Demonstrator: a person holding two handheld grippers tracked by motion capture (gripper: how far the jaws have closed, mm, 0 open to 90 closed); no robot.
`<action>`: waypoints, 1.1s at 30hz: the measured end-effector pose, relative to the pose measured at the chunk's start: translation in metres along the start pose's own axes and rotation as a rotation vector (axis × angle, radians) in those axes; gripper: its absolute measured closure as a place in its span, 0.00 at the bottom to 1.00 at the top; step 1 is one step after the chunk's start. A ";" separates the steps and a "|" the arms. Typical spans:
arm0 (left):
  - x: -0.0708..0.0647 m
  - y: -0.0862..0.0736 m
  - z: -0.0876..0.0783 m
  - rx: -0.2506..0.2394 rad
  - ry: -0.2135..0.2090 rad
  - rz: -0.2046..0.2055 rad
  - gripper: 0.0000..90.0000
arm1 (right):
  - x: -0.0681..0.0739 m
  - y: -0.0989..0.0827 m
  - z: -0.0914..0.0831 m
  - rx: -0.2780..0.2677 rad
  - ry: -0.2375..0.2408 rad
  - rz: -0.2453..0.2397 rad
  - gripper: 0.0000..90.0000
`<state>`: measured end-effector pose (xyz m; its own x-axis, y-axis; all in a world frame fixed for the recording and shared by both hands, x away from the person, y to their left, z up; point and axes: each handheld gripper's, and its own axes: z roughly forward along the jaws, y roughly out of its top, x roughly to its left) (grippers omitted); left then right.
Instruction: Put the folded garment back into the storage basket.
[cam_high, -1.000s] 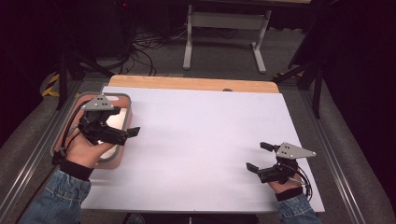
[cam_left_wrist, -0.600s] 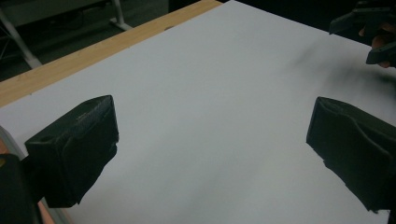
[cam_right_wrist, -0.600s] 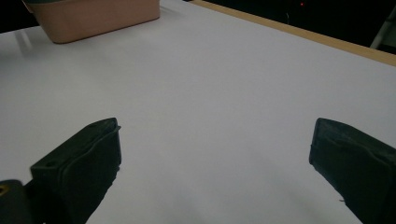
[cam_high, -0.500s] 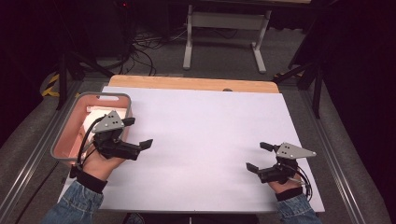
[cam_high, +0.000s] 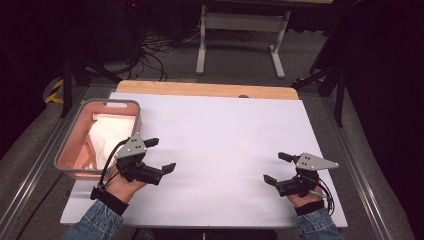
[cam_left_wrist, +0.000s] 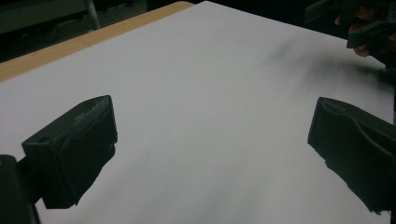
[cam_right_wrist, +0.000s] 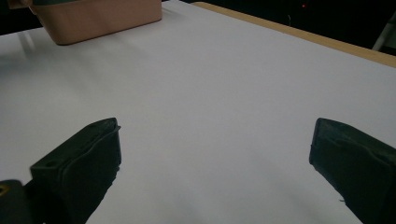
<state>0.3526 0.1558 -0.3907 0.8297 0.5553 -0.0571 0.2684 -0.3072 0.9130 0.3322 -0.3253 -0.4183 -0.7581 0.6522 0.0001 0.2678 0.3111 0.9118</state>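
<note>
Your left gripper (cam_high: 156, 155) has come back out of the pink bin (cam_high: 70, 150) empty, jaws spread like those of your right gripper (cam_high: 280, 167), so the white cloth (cam_high: 110, 135) remains inside, ungrabbed.

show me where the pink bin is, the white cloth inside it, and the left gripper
pink bin (cam_high: 126, 104): high view, on its grey far rim.
white cloth (cam_high: 111, 135): high view, on the middle of the folded fabric in the bin.
left gripper (cam_high: 161, 155): high view, midway between its open jaw tips.
</note>
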 end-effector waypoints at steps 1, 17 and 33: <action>0.000 -0.002 0.001 -0.008 0.000 -0.003 0.03 | 0.000 0.000 0.000 -0.001 0.000 0.000 0.03; -0.005 -0.036 0.015 -0.047 -0.016 -0.032 0.03 | 0.000 -0.001 0.000 -0.004 0.004 0.000 0.03; -0.010 -0.059 0.019 -0.063 -0.012 -0.052 0.02 | 0.000 -0.002 -0.002 -0.015 0.007 -0.003 0.02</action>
<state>0.3378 0.1532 -0.4515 0.8214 0.5599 -0.1092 0.2802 -0.2292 0.9322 0.3299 -0.3274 -0.4196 -0.7631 0.6463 -0.0001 0.2566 0.3030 0.9178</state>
